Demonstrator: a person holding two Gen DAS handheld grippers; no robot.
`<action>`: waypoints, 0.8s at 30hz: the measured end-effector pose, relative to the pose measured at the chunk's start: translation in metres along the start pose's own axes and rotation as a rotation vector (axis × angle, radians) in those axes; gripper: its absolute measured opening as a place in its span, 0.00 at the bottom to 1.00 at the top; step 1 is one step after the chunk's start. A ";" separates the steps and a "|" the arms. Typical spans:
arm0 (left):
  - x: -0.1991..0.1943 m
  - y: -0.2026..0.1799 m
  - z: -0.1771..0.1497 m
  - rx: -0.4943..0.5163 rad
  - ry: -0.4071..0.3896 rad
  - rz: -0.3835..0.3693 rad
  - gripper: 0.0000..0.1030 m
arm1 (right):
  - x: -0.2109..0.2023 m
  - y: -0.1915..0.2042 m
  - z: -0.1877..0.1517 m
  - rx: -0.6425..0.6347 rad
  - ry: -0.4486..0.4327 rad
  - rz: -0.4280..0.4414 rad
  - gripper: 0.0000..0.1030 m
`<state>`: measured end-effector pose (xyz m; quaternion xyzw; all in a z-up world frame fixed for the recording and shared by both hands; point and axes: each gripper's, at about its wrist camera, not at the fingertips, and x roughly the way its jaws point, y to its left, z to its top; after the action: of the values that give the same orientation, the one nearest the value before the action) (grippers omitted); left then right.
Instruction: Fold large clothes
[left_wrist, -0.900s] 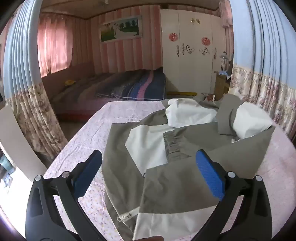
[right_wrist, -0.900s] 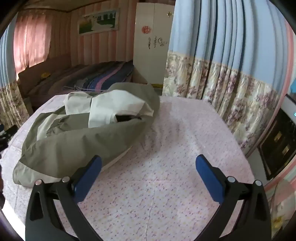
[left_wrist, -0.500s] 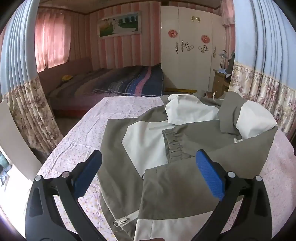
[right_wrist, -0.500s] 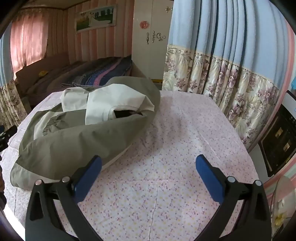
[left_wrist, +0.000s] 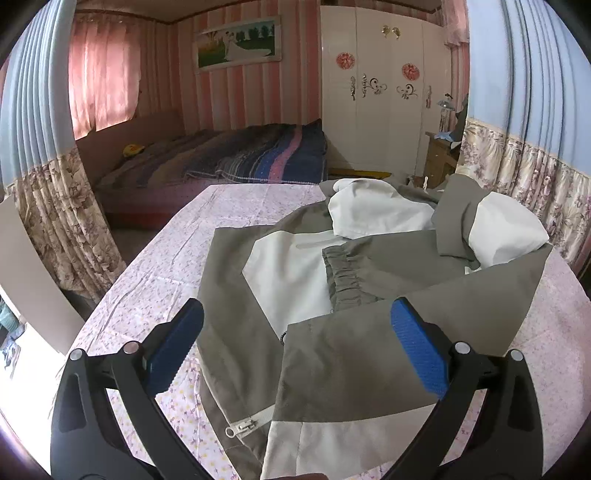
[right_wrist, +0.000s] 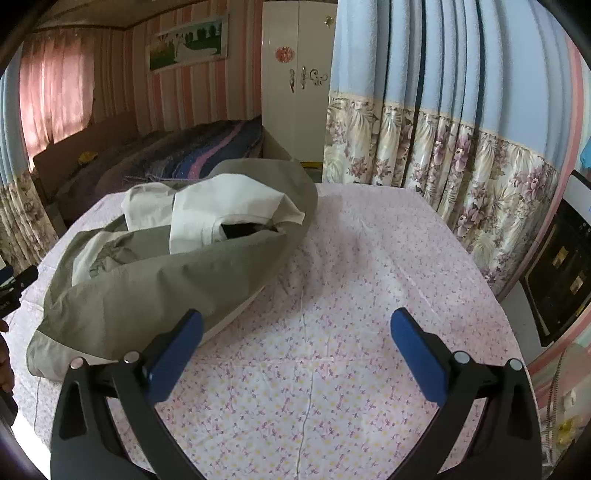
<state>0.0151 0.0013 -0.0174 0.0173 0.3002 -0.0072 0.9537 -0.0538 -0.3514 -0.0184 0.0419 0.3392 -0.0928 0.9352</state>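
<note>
The left gripper (left_wrist: 295, 341) tilts downward over the crumpled olive-and-cream fabric jacket (left_wrist: 332, 295), jaws wide and empty (the zipper end lies below them). The jacket lies on the pink floral tablecloth (right_wrist: 351, 295). To the jacket's right, the right gripper (right_wrist: 295, 345) tilts downward over bare cloth, also wide, holding nothing.

Both wrist views angled down close over the table (right_wrist: 332, 387), sharing the jacket (left_wrist: 351, 362) and bed (left_wrist: 240, 155)

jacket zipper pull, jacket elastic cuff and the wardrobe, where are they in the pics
zipper pull (left_wrist: 240, 428), left wrist view, on the metal tab at the jacket's near hem
elastic cuff (left_wrist: 345, 275), left wrist view, on the gathered grey band mid-jacket
wardrobe (left_wrist: 384, 122), left wrist view, on its white door panel
</note>
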 end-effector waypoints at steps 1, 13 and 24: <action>-0.002 0.000 0.001 -0.003 0.004 0.001 0.97 | 0.000 -0.003 -0.001 0.007 -0.003 0.011 0.98; -0.027 -0.027 -0.001 -0.020 -0.018 0.047 0.97 | -0.003 -0.036 0.001 0.022 -0.056 0.095 0.98; -0.038 -0.046 0.005 -0.044 -0.024 0.079 0.97 | 0.000 -0.052 0.009 0.009 -0.041 0.118 0.98</action>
<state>-0.0140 -0.0446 0.0072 0.0081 0.2878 0.0368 0.9570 -0.0583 -0.4039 -0.0124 0.0639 0.3163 -0.0397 0.9457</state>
